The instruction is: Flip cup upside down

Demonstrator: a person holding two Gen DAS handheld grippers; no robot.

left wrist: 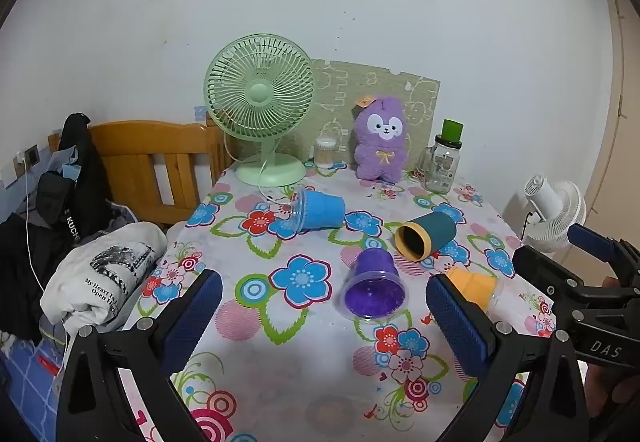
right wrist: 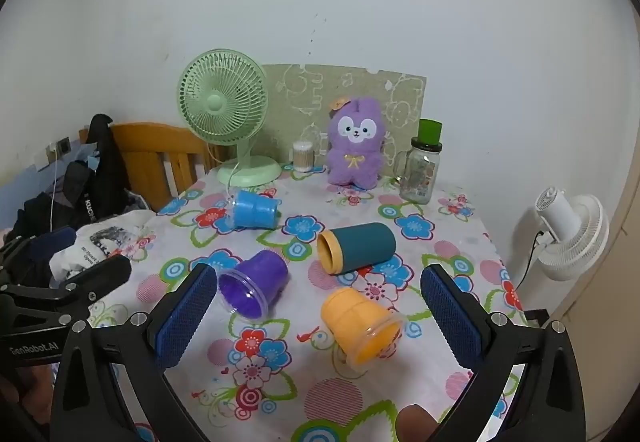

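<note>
Four cups (right wrist: 312, 266), all on their sides on the floral tablecloth (right wrist: 452, 242). Blue cup (right wrist: 255, 209): farthest back, clear rim pointing left. Teal cup (right wrist: 358, 248): cylindrical, yellow-rimmed mouth facing front-left. Purple cup (right wrist: 256, 284): clear-rimmed mouth facing the front, left of centre. Orange cup (right wrist: 360, 322): nearest, mouth facing front-right. None touching another.

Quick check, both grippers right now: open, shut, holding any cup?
Left gripper: open, holding nothing, above the table short of the purple cup.
Right gripper: open, holding nothing, orange cup lying between its fingers, untouched.
</note>
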